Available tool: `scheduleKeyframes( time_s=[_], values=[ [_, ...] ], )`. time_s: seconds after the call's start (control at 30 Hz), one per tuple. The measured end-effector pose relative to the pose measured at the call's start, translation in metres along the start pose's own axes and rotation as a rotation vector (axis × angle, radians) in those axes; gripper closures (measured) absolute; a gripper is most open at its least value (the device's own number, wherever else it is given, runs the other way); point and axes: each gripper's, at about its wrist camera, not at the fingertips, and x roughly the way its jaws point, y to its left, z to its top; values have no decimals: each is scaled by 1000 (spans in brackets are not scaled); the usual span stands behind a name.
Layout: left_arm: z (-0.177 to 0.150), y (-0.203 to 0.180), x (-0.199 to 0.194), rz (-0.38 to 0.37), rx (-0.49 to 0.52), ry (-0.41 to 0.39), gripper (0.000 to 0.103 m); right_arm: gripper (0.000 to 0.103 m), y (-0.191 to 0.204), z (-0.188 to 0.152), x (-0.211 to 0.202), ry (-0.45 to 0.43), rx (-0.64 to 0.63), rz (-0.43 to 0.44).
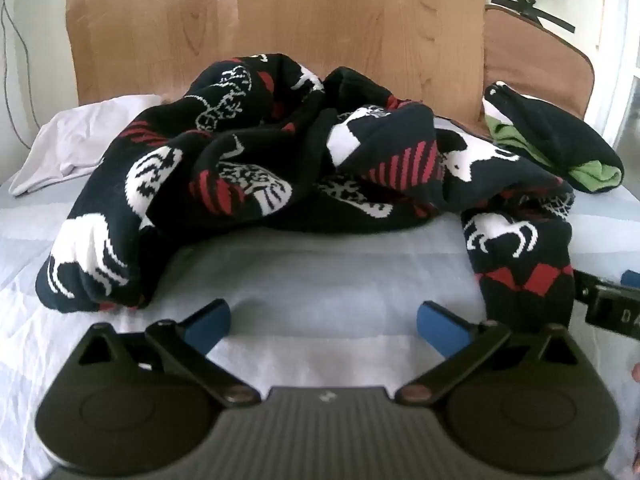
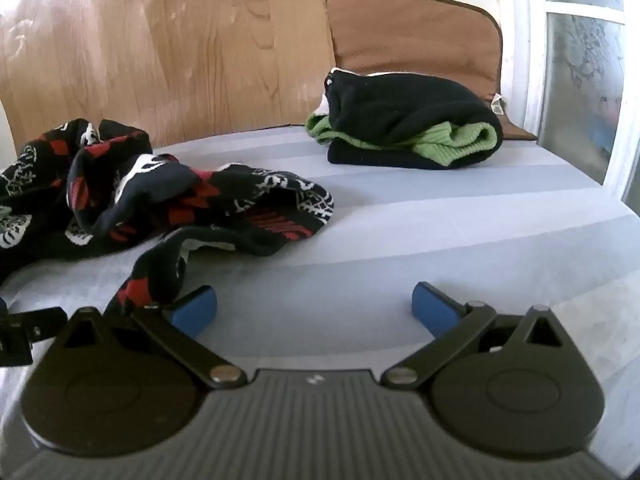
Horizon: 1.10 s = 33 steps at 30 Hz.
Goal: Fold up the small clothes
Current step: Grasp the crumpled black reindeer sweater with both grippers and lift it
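Striped bed: pale blue-and-white striped bed sheet carries everything, with a wooden headboard behind.
Unfolded garment: black knitted sweater with white and red patterns lies crumpled in a heap mid-bed, one sleeve trailing toward the grippers; not yet laid flat, so it seems the piece in hand.
Finished pile: folded black-and-green knit garment sits well apart at the far right, near a brown cushion; that one looks done.
Spare cloth: a white crumpled cloth lies far left; I cannot tell if it awaits folding.
Left gripper: blue pads spread, released, empty.
Right gripper: spread wide, released, just beside the sleeve.
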Motion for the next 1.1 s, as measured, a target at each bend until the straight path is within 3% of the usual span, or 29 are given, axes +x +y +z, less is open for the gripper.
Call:
scheduleKeyframes(
  time_s=[0.17, 0.27, 0.3, 0.37, 0.4, 0.5, 0.57, 0.67, 0.7, 0.73, 0.77, 0.8, 0.83, 0.87, 0.9, 0.97, 1.03, 1.1],
  values=[
    [-3, -1, 0, 1, 26, -17, 0, 0, 6, -1, -1, -10, -19, -14],
    [-12, -2, -18, -36, 46, -2, 0, 1, -1, -1, -8, -32, 13, 1],
    [-13, 8, -27, -66, 20, -4, 2, 11, -2, -2, -12, -45, 13, 14],
    [-16, 29, -57, -96, 0, -80, 6, 31, -6, -5, -24, -87, -28, 73],
    [-17, 38, -70, -89, 9, -133, 6, 37, -5, -6, -31, -112, -71, 112],
    [-6, 68, -100, -50, 4, -264, 5, 38, 6, 2, -48, -199, -178, 211],
    [9, 82, -100, -47, -32, -264, 4, 38, 20, 15, -48, -219, -237, 239],
    [29, 96, -78, -80, -128, -192, 8, 37, 44, 35, -33, -191, -286, 291],
    [33, 100, -70, -106, -160, -162, 20, 37, 52, 40, -28, -166, -288, 319],
    [37, 101, -58, -123, -190, -116, 50, 37, 60, 46, -23, -151, -285, 361],
    [35, 102, -52, -143, -195, -83, 63, 37, 69, 51, -18, -139, -283, 405],
    [36, 101, -45, -152, -205, -54, 83, 37, 78, 54, -12, -123, -283, 440],
    [34, 101, -42, -127, -216, -44, 88, 38, 89, 56, -4, -100, -284, 459],
    [27, 102, -43, -114, -226, -49, 89, 50, 99, 58, 5, -72, -294, 455],
    [25, 108, -49, -117, -242, -58, 90, 99, 110, 58, 15, -39, -314, 437],
    [19, 126, -68, -82, -276, -86, 90, 96, 114, 65, 26, -9, -327, 412],
    [10, 151, -95, -48, -314, -105, 91, 97, 93, 80, 12, -96, -254, 415],
    [-10, 180, -128, -74, -372, -123, 91, 97, 62, 94, -10, -164, -173, 384]
  ],
)
